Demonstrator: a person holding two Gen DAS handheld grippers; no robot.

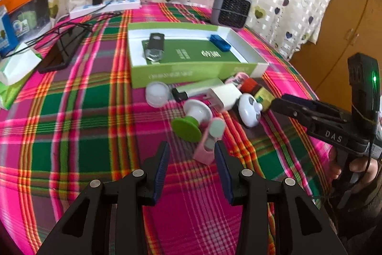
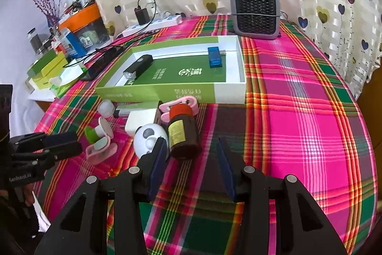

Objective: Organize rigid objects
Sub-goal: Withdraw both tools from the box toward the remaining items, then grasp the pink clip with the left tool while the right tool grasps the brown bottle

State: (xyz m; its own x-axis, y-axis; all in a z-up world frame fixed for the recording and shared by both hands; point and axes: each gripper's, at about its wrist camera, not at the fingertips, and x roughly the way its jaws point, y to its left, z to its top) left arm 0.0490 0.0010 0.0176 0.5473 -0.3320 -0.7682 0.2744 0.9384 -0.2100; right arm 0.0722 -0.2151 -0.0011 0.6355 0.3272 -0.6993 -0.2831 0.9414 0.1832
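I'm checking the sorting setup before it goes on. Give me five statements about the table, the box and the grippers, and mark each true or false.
1. The green and white box holds a black flashlight and a blue gadget. True.
2. The brown bottle stands upright. False: it lies on its side on the plaid cloth.
3. The right gripper is shut on the brown bottle. False: it is open, and the bottle lies just ahead of it.
4. A grey fan heater stands behind the box. True.
5. The left gripper holds the pink clip. False: it is open, with the clip lying by its right finger.
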